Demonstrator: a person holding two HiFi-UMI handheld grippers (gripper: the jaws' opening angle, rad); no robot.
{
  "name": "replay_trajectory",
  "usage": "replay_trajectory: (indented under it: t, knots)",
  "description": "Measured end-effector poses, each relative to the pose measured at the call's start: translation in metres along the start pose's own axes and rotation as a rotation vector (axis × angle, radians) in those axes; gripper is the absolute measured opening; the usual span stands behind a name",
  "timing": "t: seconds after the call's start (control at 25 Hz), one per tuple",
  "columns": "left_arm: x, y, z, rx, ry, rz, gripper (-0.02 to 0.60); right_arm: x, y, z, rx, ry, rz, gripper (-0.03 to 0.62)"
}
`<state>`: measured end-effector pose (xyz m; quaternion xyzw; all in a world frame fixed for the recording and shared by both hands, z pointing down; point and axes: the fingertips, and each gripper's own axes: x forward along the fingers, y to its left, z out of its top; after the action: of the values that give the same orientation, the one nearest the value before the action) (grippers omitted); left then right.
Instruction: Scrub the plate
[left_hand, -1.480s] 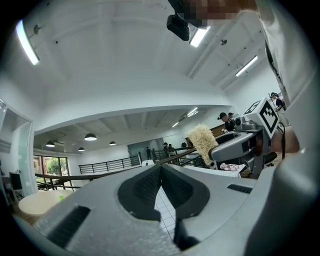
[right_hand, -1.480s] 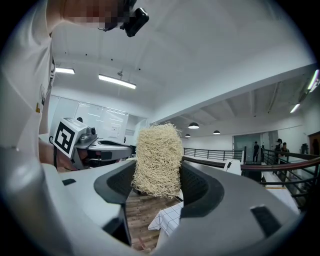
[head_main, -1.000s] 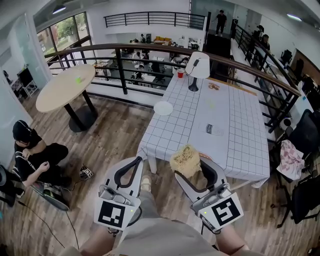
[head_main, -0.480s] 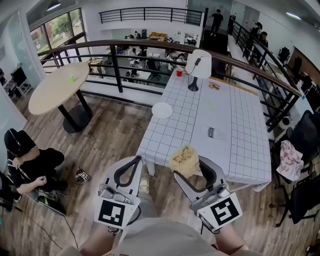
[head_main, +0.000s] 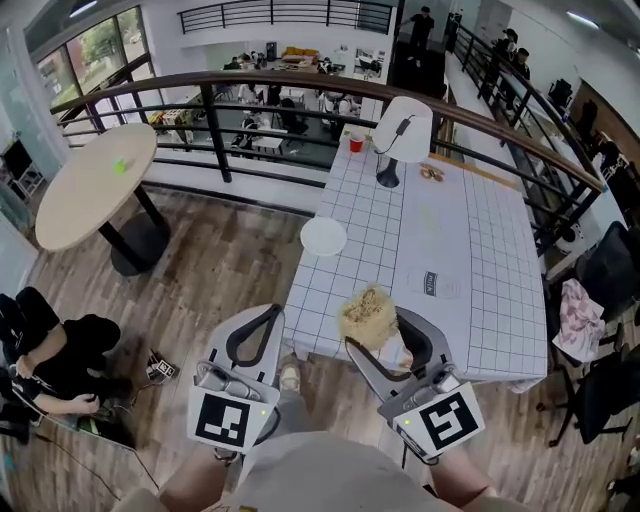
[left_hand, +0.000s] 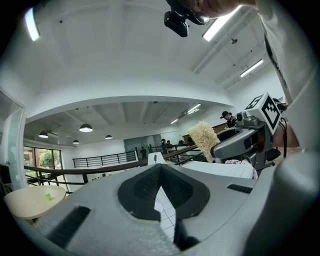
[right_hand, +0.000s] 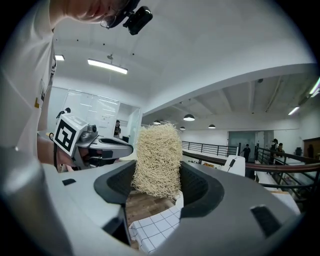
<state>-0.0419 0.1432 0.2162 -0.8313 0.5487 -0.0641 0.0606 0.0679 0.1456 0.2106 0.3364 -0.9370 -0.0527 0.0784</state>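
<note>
A white plate (head_main: 323, 236) lies at the left edge of a long table (head_main: 470, 250) covered with a white gridded cloth. Both grippers hang in the air short of the table's near end, well away from the plate. My right gripper (head_main: 372, 322) is shut on a straw-coloured fibrous scrubber (head_main: 367, 315), which stands up between its jaws (right_hand: 157, 160). My left gripper (head_main: 270, 314) is shut with nothing in it, its jaw tips meeting (left_hand: 160, 167). In the left gripper view the scrubber (left_hand: 204, 140) shows off to the right.
On the table's far end stand a white lamp (head_main: 400, 130) and a red cup (head_main: 356, 144), with a paper (head_main: 433, 283) nearer. A dark railing (head_main: 220, 95) runs behind. A round wooden table (head_main: 95, 185) and a seated person (head_main: 50, 350) are at the left, chairs at the right.
The whole view has shifted toward the table: the plate and the table's near end sit lower and closer. Both grippers keep their places in view, jaws unchanged.
</note>
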Motion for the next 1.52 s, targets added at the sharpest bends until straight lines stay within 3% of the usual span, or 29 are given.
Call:
replay_trajectory:
  t: [0.4,0.72,0.92,1.32,1.52]
  knots:
    - [0.084,0.100,0.000,-0.013,-0.008,-0.069,0.012,0.113,-0.062,0.020,0.003,0.020,-0.081,0.264]
    - [0.127,0.154,-0.009,-0.030,-0.015,-0.142,0.012,0.183,-0.081,0.022,0.012,0.043,-0.122,0.264]
    - [0.139,0.164,-0.015,-0.029,-0.016,-0.177,0.014,0.198,-0.089,0.015,0.025,0.063,-0.142,0.264]
    - [0.162,0.161,-0.014,-0.057,0.001,-0.153,0.014,0.202,-0.112,0.003,0.091,0.063,-0.122,0.264]
    - [0.174,0.148,-0.019,-0.091,0.055,-0.215,0.014,0.205,-0.121,-0.003,0.096,0.069,-0.103,0.264]
